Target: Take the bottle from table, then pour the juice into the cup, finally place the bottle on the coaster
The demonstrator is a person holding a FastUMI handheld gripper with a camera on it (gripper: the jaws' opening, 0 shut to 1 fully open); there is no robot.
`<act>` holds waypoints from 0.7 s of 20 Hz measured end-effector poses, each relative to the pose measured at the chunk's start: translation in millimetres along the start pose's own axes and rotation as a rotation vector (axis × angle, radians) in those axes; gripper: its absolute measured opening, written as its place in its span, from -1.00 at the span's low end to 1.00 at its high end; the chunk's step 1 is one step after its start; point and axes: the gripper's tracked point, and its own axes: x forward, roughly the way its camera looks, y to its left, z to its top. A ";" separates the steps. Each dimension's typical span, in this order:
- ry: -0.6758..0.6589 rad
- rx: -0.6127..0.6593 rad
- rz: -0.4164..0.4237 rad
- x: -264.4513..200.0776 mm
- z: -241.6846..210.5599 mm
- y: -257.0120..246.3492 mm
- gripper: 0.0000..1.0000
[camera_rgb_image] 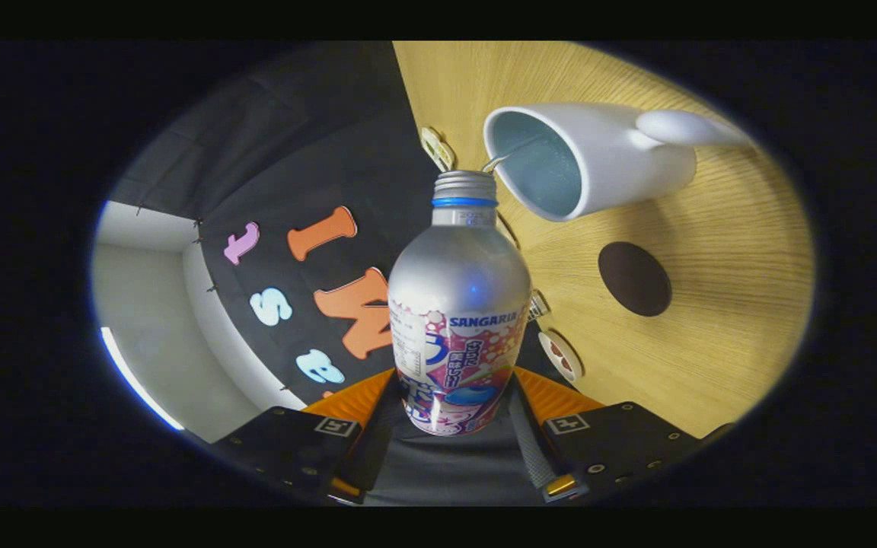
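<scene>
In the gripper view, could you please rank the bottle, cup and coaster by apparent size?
1. Bottle, between the gripper fingers, enlarged by nearness.
2. Cup, nearly as large.
3. Coaster, clearly smallest.

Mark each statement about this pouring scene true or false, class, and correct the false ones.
1. The gripper has its jaws closed on the bottle. True.
2. The bottle's mouth points toward the open mug. True; a thin stream runs from the mouth into the mug.
3. The bottle already stands on the coaster. False; it is held in the jaws, and the dark round coaster lies bare on the wooden table, beyond the jaws and beside the mug.
4. The mug is black. False; it is white outside with a pale blue inside.
5. The bottle wears a screw cap. False; its threaded neck is bare and open.
</scene>
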 end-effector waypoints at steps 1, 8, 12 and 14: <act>0.003 0.005 0.004 0.5 -1.8 1.7 0.49; 0.012 0.045 0.016 -3.8 -9.2 14.2 0.49; 0.024 0.031 0.012 -6.2 -16.9 20.3 0.49; 0.029 0.045 0.023 -6.3 -20.8 26.5 0.49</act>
